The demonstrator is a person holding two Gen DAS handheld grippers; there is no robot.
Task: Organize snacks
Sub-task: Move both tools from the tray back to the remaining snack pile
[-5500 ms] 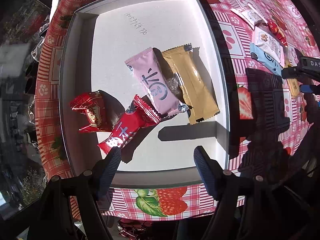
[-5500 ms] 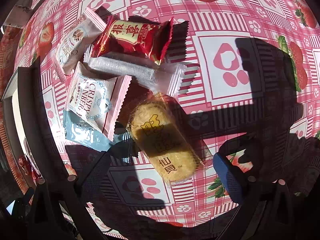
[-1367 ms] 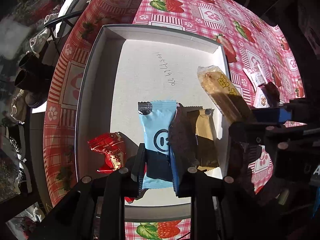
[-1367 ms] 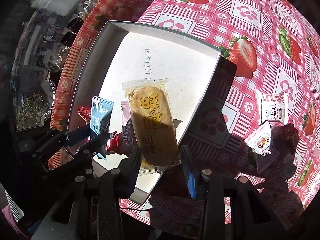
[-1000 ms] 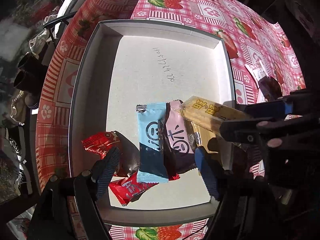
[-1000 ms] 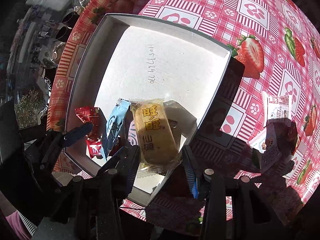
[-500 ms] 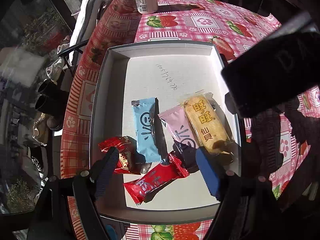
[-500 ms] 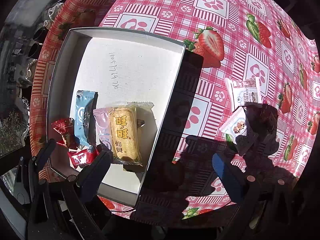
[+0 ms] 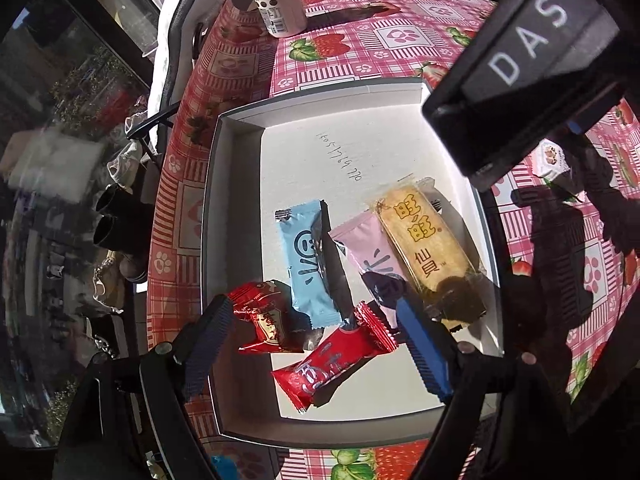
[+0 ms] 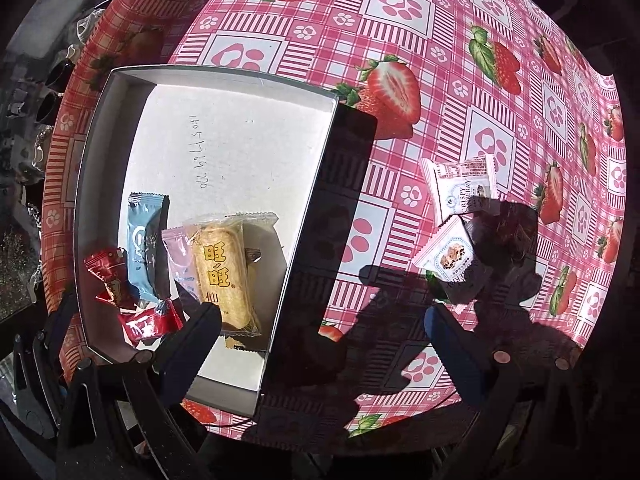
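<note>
White bottle point(image 9: 277, 4) appears only in left wrist view.

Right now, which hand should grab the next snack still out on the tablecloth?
Probably right: its open, empty tool looks toward the white cranberry snack packets outside the box, while the left tool hangs over the box.

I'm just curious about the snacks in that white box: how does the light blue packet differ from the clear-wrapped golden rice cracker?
The light blue foil packet is opaque with a dark printed logo; the clear-wrapped golden rice cracker shows its contents, with yellow characters on it. The blue packet lies flat on the floor of the white box; the cracker partly overlaps the pink packet beside it. The cracker looks broader. Both are long sealed packs lying roughly parallel.
</note>
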